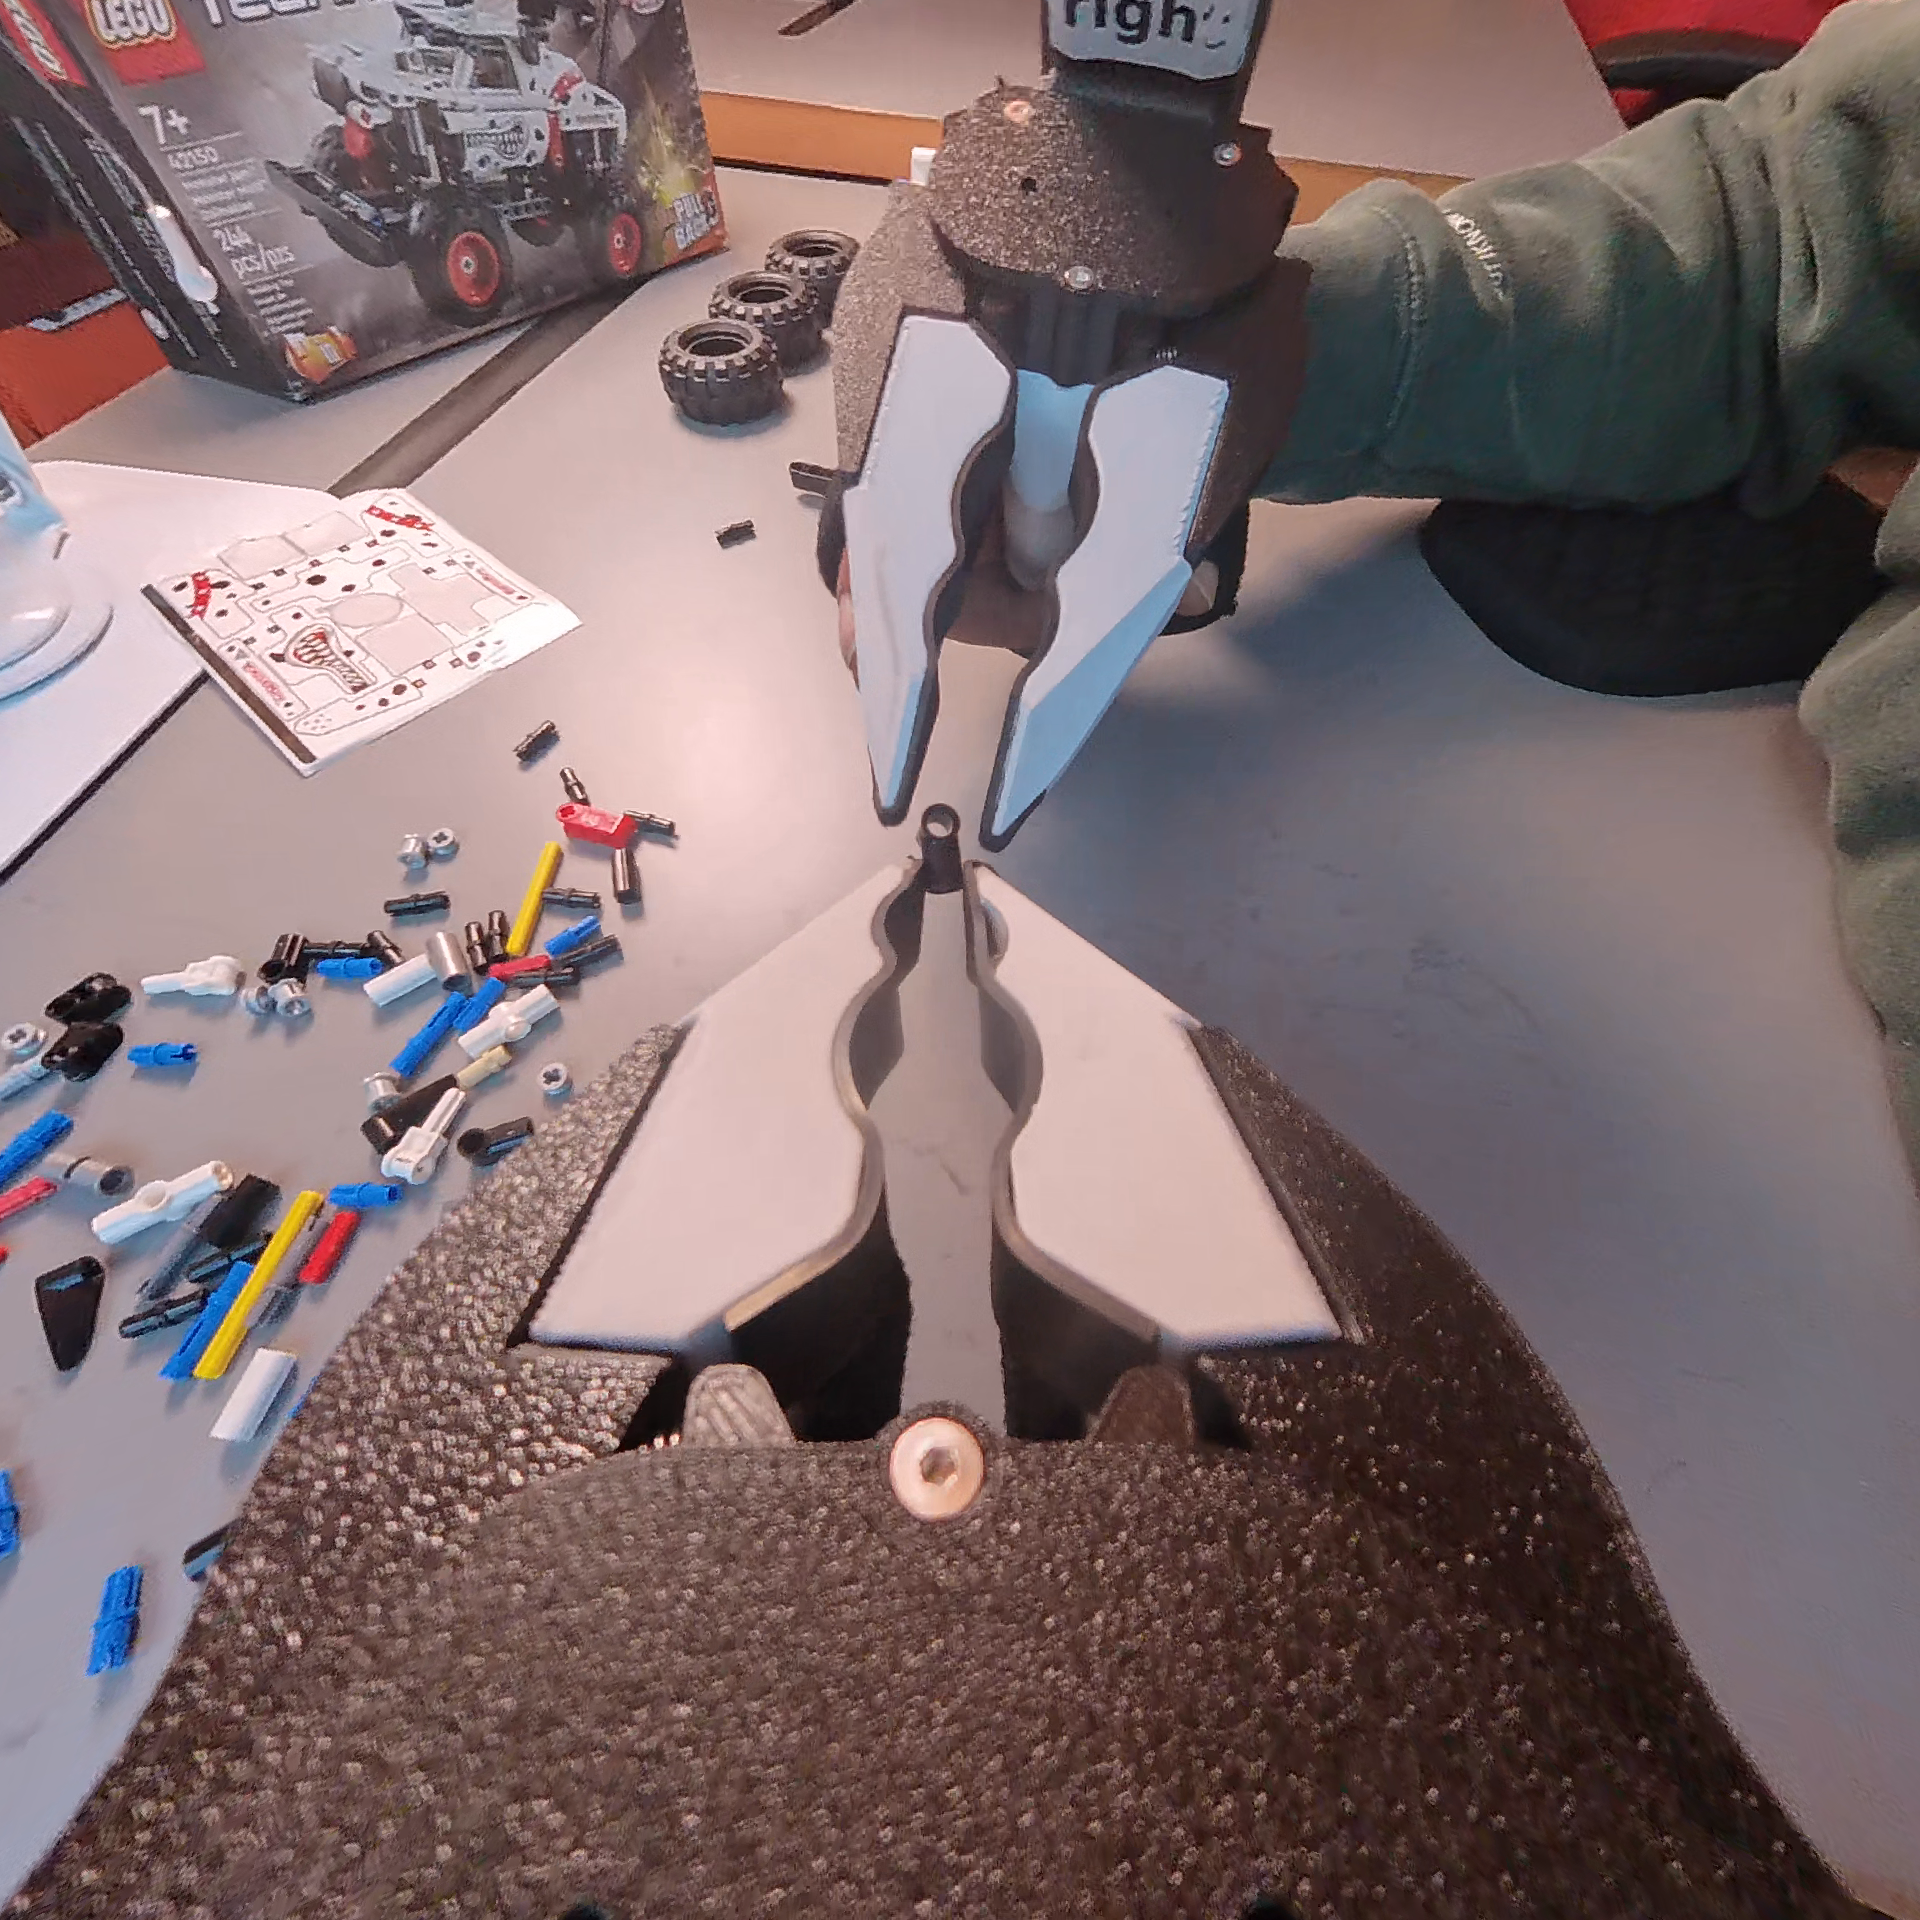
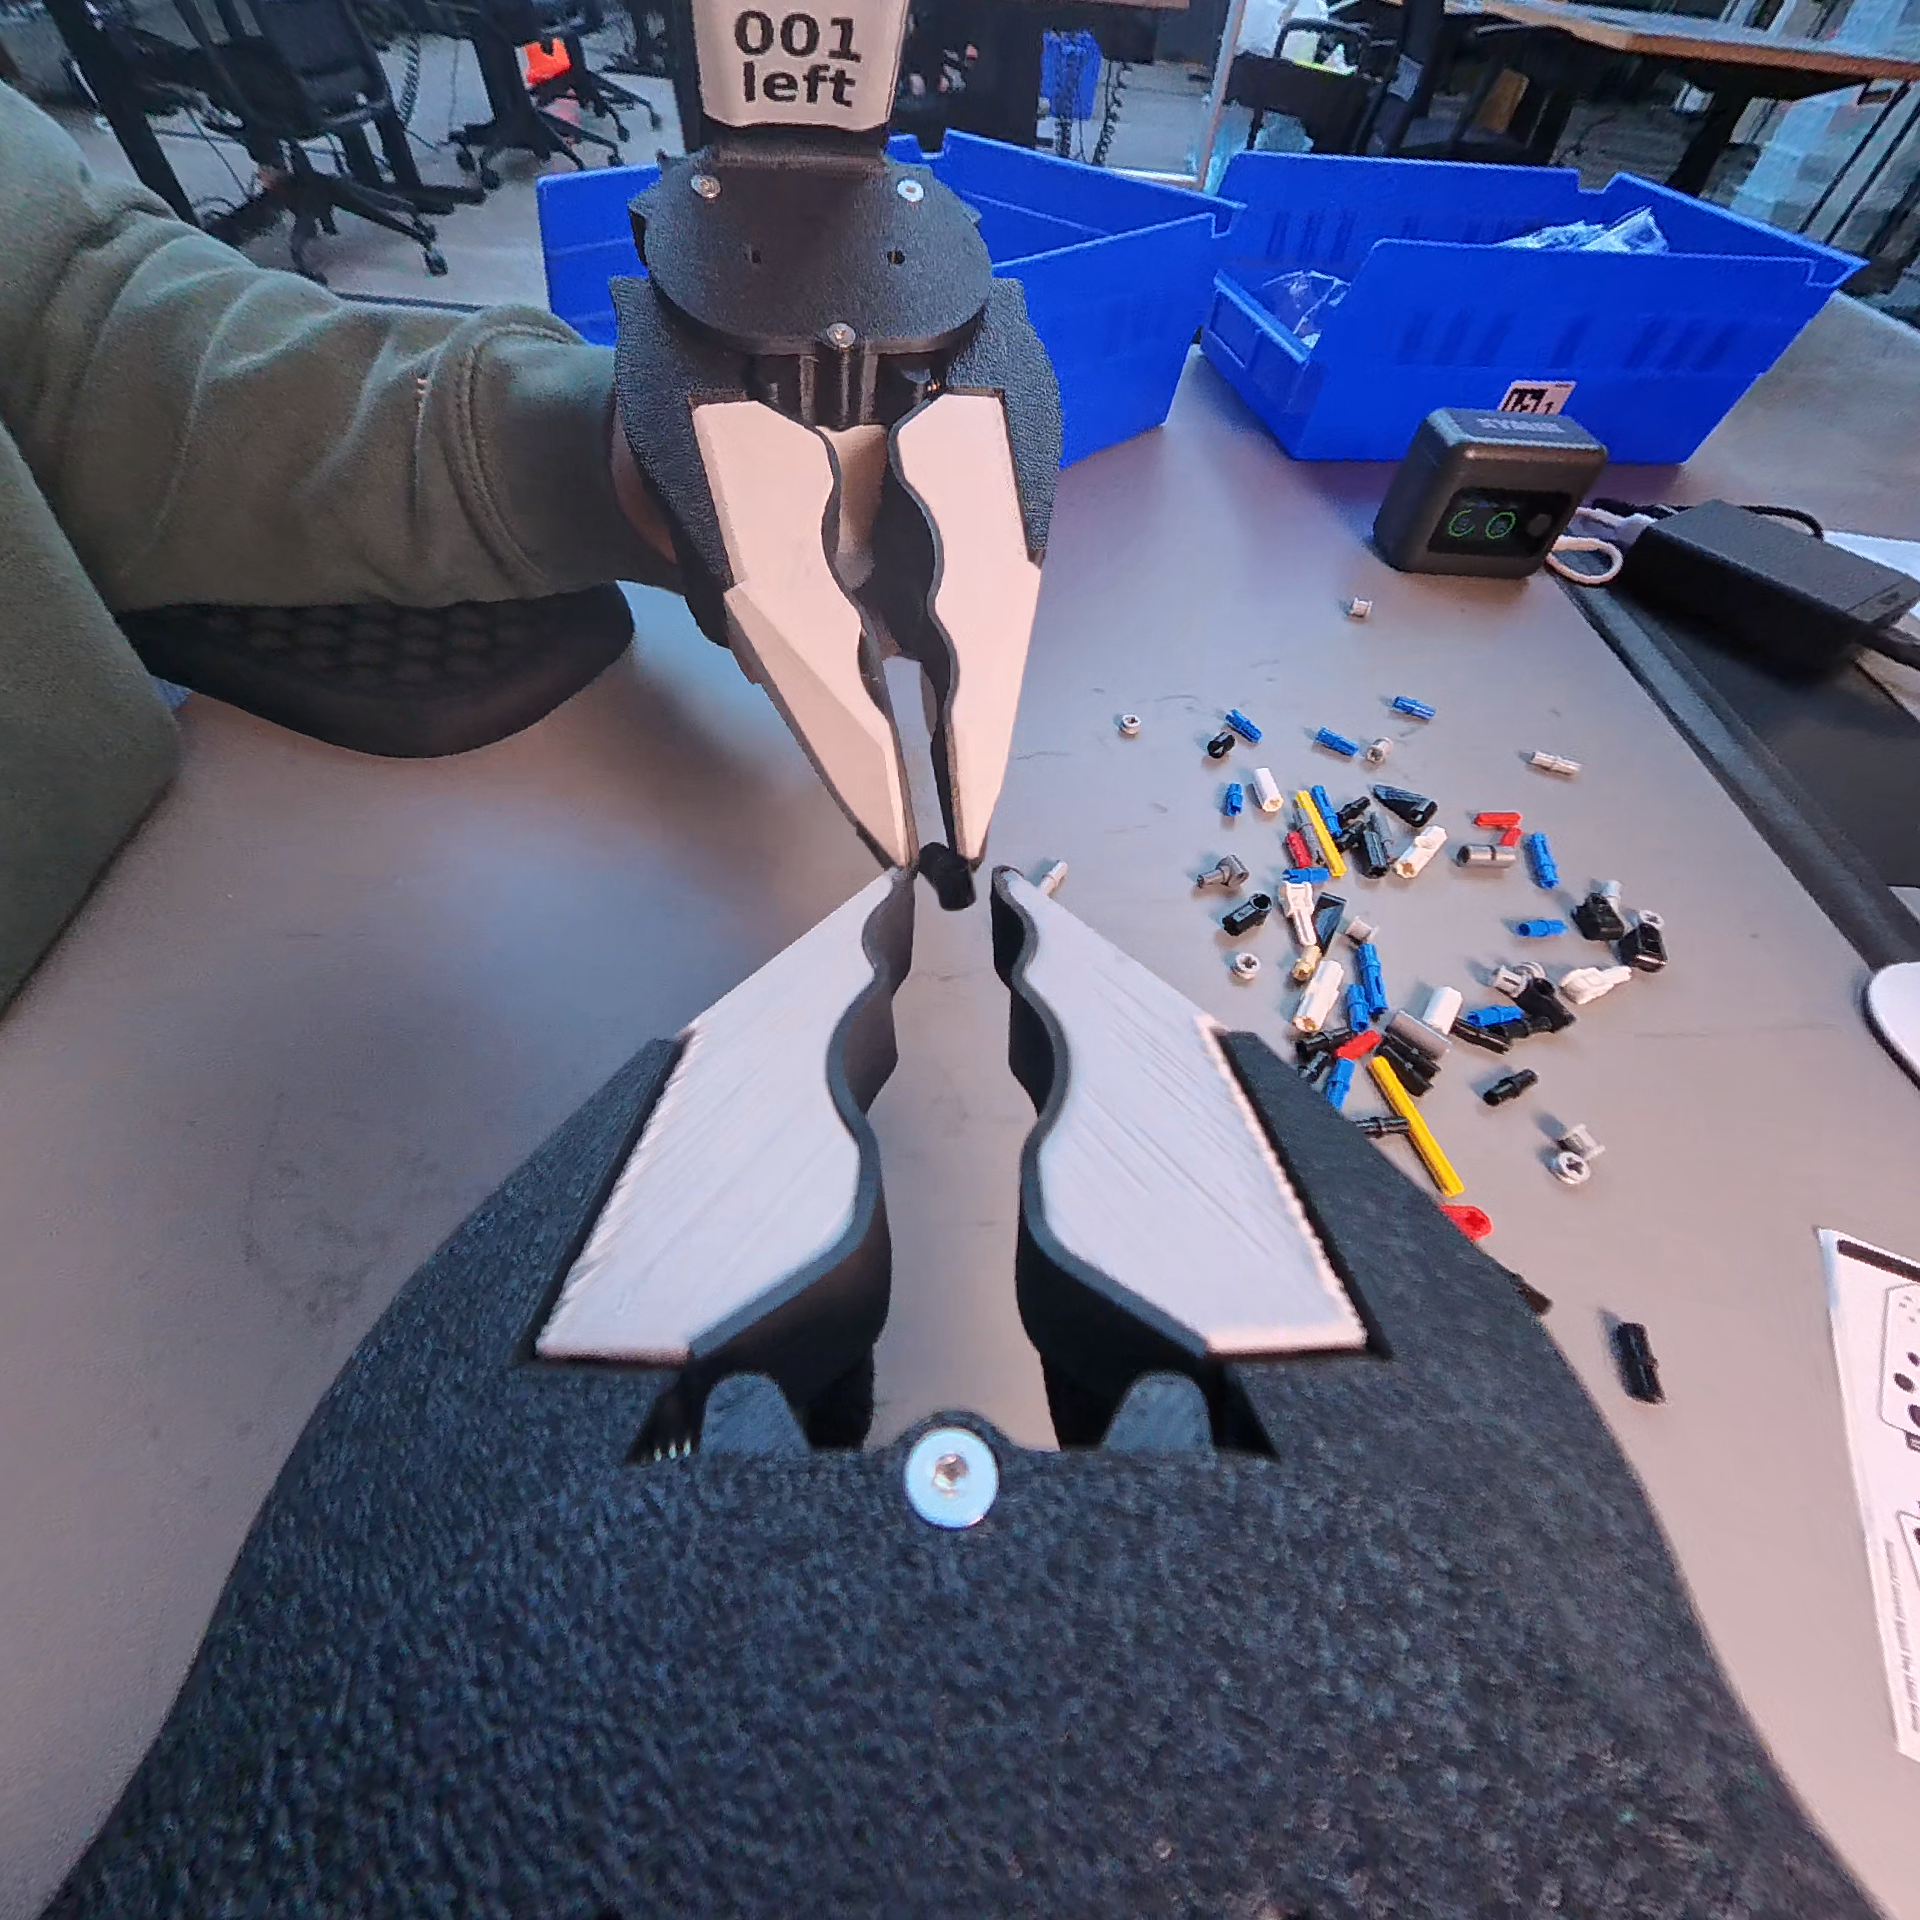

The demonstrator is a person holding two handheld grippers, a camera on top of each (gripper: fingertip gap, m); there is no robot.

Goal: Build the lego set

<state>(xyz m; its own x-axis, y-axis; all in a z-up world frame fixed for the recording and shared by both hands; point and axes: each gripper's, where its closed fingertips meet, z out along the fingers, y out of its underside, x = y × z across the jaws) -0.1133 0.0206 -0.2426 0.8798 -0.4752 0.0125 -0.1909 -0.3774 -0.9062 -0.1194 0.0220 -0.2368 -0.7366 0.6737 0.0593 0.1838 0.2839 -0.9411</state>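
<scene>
Left claw (image 1: 943, 868) pinched nearly closed, right claw (image 2: 951, 883) parted, tips facing, almost touching

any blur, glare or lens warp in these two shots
Left wrist view: heavy fisheye bends the table edges; the small black connector at the left tongs is sharp, the loose parts at the left edge smear. Right wrist view: same warp, cooler bluish light, soft sheen on the table, background chairs soft.

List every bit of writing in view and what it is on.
I won't quote writing; it appears on:
Printed cardboard set box: large print, legible.
White tag on right gripper: partly cut off.
Second white tag on left gripper: legible.
Green sleeve: small print.
White sticker sheet: too small.
Black screened device: blurred.
</scene>
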